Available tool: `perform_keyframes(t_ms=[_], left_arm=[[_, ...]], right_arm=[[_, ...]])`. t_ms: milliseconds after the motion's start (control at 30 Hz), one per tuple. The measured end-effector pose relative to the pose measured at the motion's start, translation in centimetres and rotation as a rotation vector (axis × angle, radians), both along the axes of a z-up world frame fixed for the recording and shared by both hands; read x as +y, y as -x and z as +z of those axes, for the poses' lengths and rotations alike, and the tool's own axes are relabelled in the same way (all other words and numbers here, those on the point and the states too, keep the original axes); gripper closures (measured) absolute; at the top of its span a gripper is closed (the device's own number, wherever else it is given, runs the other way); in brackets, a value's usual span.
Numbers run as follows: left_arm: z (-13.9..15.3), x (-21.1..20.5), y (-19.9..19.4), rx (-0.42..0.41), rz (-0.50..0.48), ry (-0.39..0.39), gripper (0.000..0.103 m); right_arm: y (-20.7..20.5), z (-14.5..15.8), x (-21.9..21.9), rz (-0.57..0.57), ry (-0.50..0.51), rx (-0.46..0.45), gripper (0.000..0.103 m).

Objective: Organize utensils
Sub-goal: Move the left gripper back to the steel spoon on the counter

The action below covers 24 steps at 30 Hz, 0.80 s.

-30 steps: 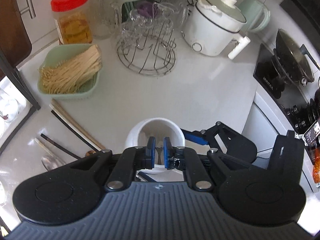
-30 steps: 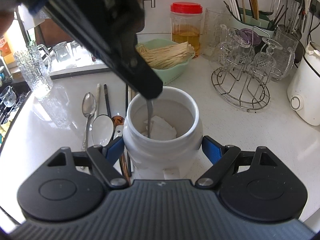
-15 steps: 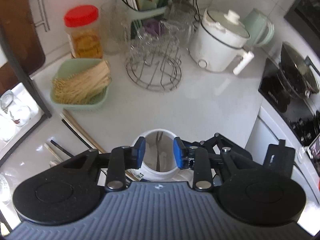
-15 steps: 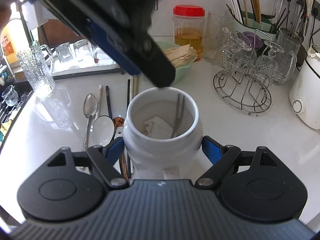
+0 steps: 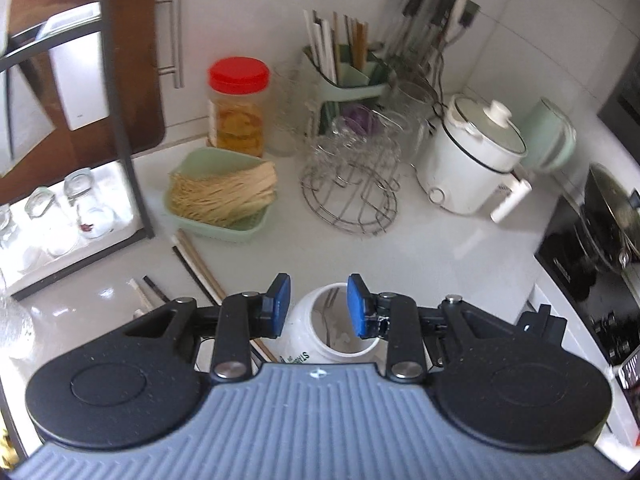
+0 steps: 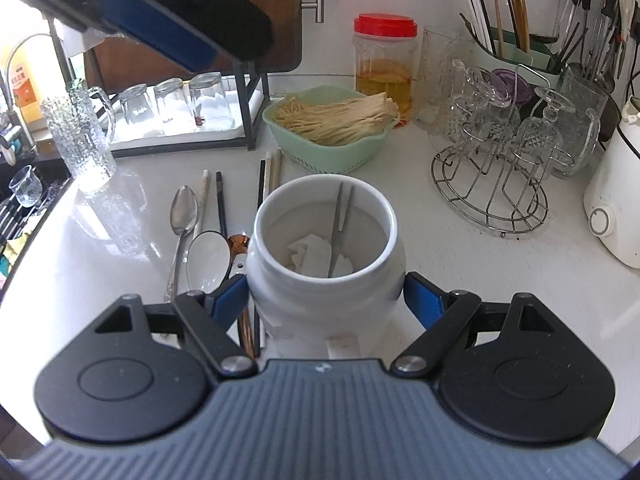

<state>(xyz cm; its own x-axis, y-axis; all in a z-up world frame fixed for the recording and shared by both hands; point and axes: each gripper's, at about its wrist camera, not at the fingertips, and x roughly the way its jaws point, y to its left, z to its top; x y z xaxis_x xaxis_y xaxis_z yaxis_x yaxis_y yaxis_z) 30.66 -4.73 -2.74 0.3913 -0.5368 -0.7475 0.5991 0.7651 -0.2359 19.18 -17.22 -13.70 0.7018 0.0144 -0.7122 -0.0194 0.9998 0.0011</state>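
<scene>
A white ceramic jar (image 6: 324, 292) stands on the white counter between the blue pads of my right gripper (image 6: 326, 300), which is shut on its body. A small two-pronged metal fork (image 6: 340, 228) leans inside the jar on crumpled paper. My left gripper (image 5: 319, 304) is open and empty, high above the jar (image 5: 332, 338); it shows at the upper left of the right wrist view (image 6: 160, 32). Left of the jar lie a metal spoon (image 6: 182, 220), a white ceramic spoon (image 6: 210, 256), a copper spoon (image 6: 239, 244) and several chopsticks (image 6: 220, 204).
A green basket of dry noodles (image 6: 332, 128) sits behind the jar, with a red-lidded jar (image 6: 384, 60) behind it. A wire rack of glasses (image 6: 504, 136) and a utensil holder (image 6: 516, 44) stand at right, a white cooker (image 5: 472, 160) beyond. A glass mug (image 6: 84, 140) stands at left.
My left gripper opened, dropped the fork into the jar and rose up and back. The fork now leans against the jar's far wall. The right gripper has held still.
</scene>
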Motion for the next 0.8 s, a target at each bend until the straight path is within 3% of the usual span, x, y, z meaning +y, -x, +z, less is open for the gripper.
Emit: perform_keyframes(t_ms=[433, 800], left_arm=[[-3.8, 3.9, 0.1, 0.019, 0.209, 0.010, 0.067], [-10.3, 7.3, 2.0, 0.086, 0.362, -0.055, 0.067]], right_arm=[[-0.1, 0.0, 0.0, 0.024, 0.006, -0.011, 0.016], [-0.2, 0.1, 0.1, 0.023, 0.007, -0.001, 0.016]])
